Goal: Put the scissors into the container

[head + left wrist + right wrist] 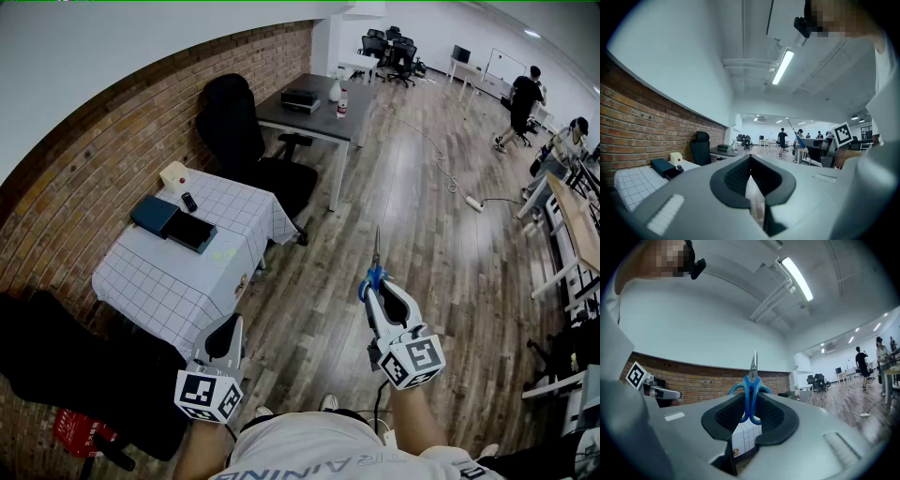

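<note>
Blue-handled scissors (375, 267) stand in the air over the wooden floor, blades pointing away from me. My right gripper (373, 287) is shut on their handles. In the right gripper view the scissors (751, 386) sit upright between the pads, tips up. My left gripper (236, 324) hangs by the near corner of the checked table (178, 281), jaws together with nothing in them; its own view shows the left gripper (750, 159) shut. A flat black container (192, 232) lies on the table next to a dark teal box (155, 214), well left of the scissors.
A small beige box (174, 174) and a small black object (188, 201) lie at the table's far end. Black chairs (234, 131) and a grey desk (314, 112) stand beyond. A power strip (473, 202) lies on the floor; people (520, 103) are at far right.
</note>
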